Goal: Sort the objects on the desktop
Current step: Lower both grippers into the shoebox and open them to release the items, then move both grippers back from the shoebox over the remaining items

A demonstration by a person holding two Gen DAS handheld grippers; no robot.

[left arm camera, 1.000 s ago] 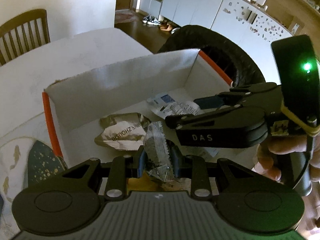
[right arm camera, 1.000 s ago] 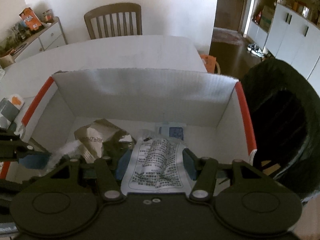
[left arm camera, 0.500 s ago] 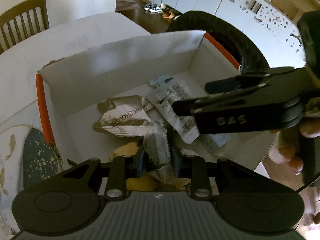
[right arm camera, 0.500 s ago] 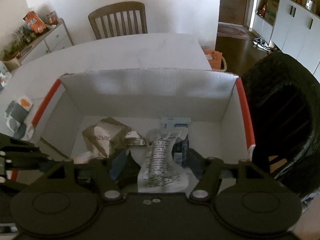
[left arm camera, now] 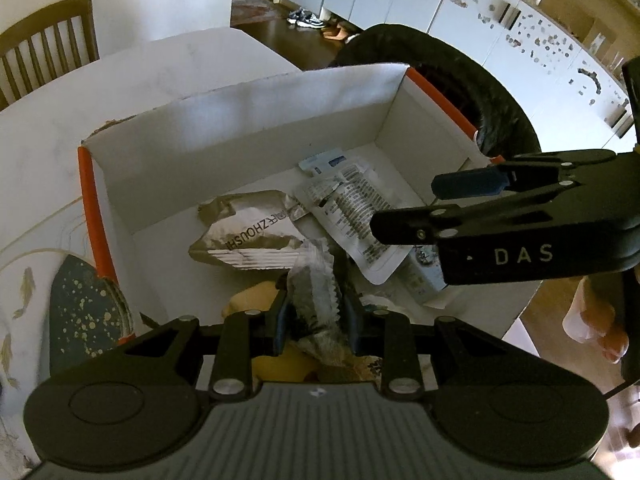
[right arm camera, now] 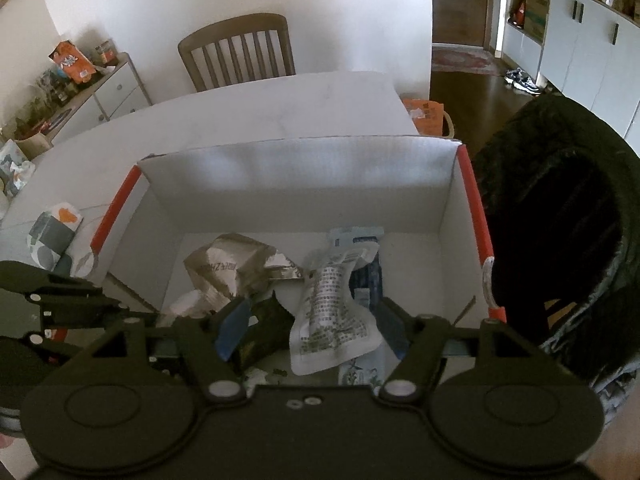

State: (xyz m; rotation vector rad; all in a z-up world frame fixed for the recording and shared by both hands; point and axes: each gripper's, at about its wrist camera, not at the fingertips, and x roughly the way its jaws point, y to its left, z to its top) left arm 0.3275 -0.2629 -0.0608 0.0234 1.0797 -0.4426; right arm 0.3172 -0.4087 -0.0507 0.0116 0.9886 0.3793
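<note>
My left gripper (left arm camera: 316,312) is shut on a crinkled clear-and-silver wrapper (left arm camera: 316,280), held over the near side of the white cardboard box (left arm camera: 240,128) with orange edges. My right gripper (right arm camera: 312,322) hangs over the same box, its jaws opening and apart from everything. A white printed pouch (right arm camera: 332,312) lies loose on the box floor below them, no pad touching it. The left wrist view shows that pouch (left arm camera: 352,216) beside a creased silver-brown bag (left arm camera: 248,236), with the right gripper (left arm camera: 432,204) above.
A blue-and-white packet (left arm camera: 324,160) and a yellow item (left arm camera: 256,296) also lie in the box. A black bin bag (right arm camera: 560,240) gapes to the box's right. A patterned mat (left arm camera: 80,312) and a tissue pack (right arm camera: 52,232) sit left of it. A wooden chair (right arm camera: 236,52) stands beyond the table.
My right gripper's jaws spread and let go of the white pouch, which dropped onto the box floor; that gripper then rose a little. The left gripper kept its hold on the wrapper.
</note>
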